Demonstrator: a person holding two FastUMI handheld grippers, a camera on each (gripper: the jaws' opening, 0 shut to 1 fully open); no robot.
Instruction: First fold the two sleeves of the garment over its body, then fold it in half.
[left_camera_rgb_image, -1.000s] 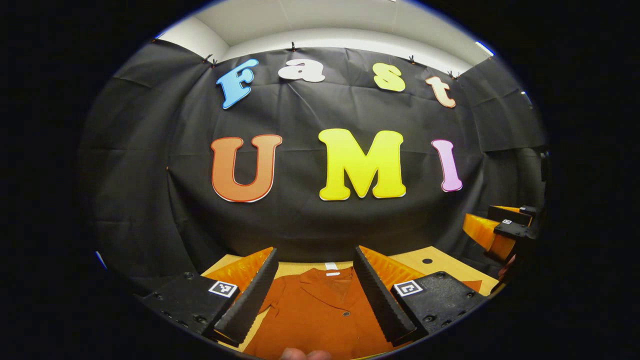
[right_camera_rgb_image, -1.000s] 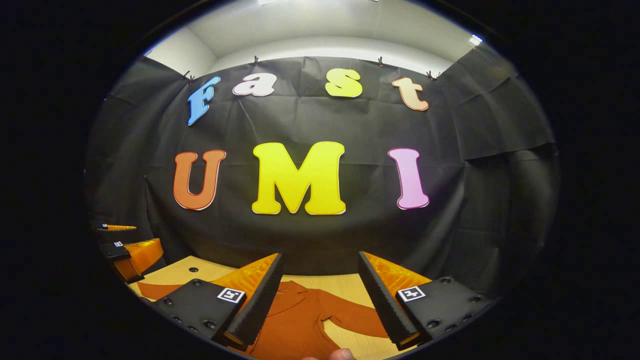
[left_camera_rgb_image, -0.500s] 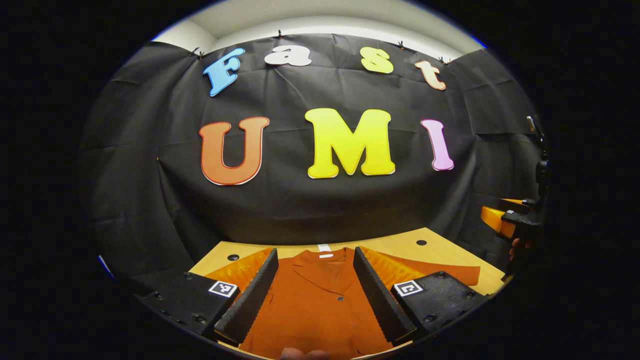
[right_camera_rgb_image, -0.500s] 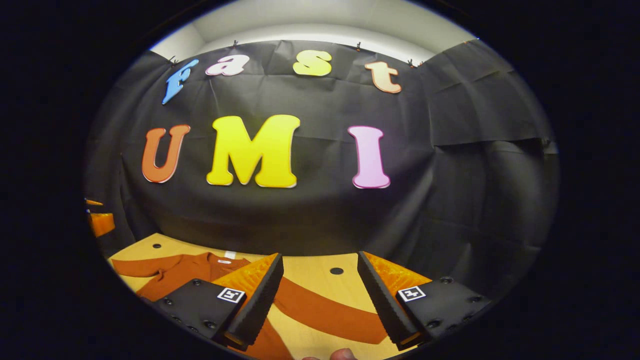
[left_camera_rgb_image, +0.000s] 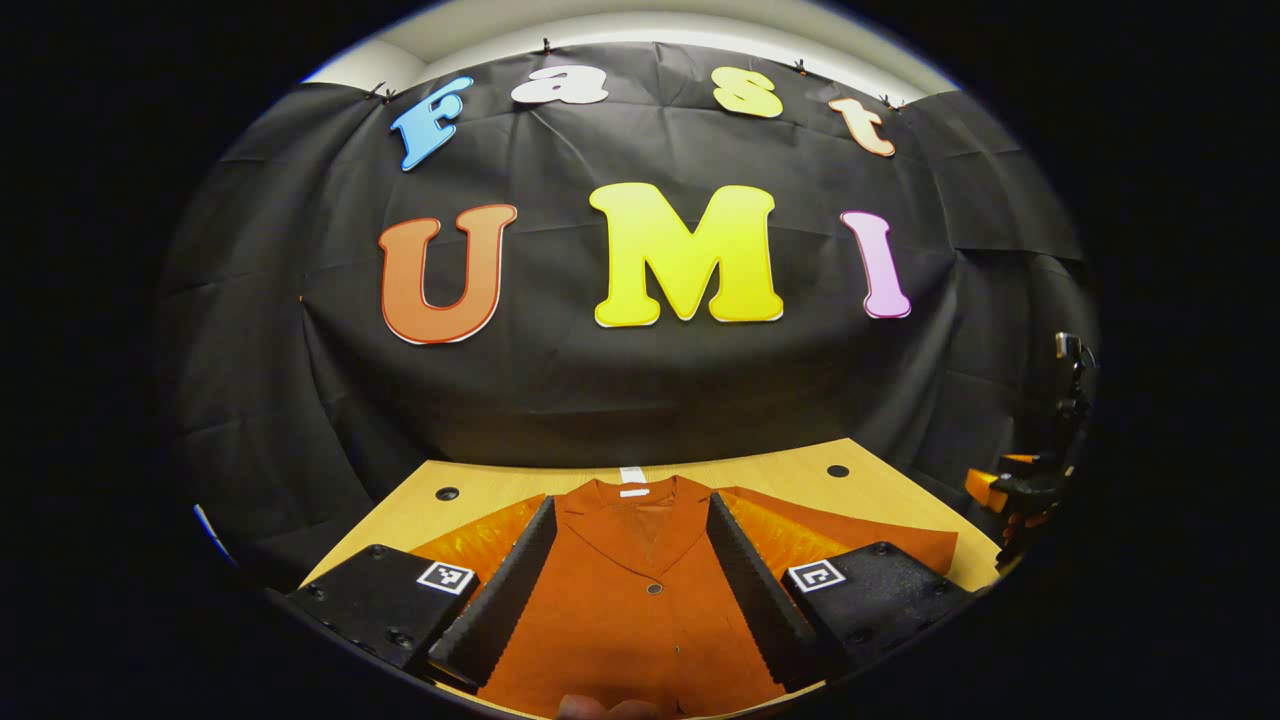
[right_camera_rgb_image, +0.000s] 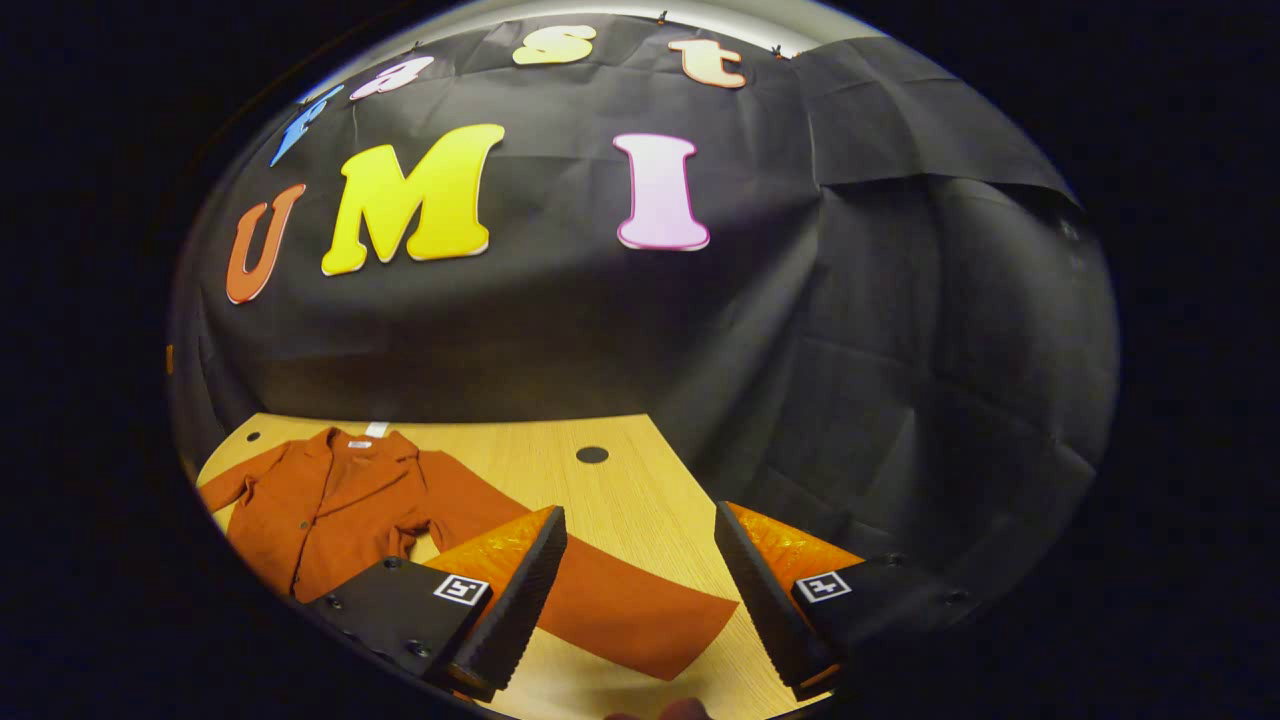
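Jacket: a rust-orange jacket (left_camera_rgb_image: 640, 610) lies flat on the wooden table (left_camera_rgb_image: 800, 475), collar toward the black cloth wall; both sleeves are spread out to the sides, not folded over the body
Label: a small white tag (left_camera_rgb_image: 632, 490) sits inside the collar (too small to read); a white strip (left_camera_rgb_image: 632, 473) lies on the table just past it
Right sleeve: the long sleeve (right_camera_rgb_image: 620, 605) stretches across the table, its cuff between the right claw's fingers
Left gripper (left_camera_rgb_image: 630, 585): fingers wide apart, above the jacket's front, holding nothing
Right gripper (right_camera_rgb_image: 640, 590): fingers wide apart, above the sleeve's end, holding nothing
Table holes: small dark round holes (right_camera_rgb_image: 592, 455) in the wood
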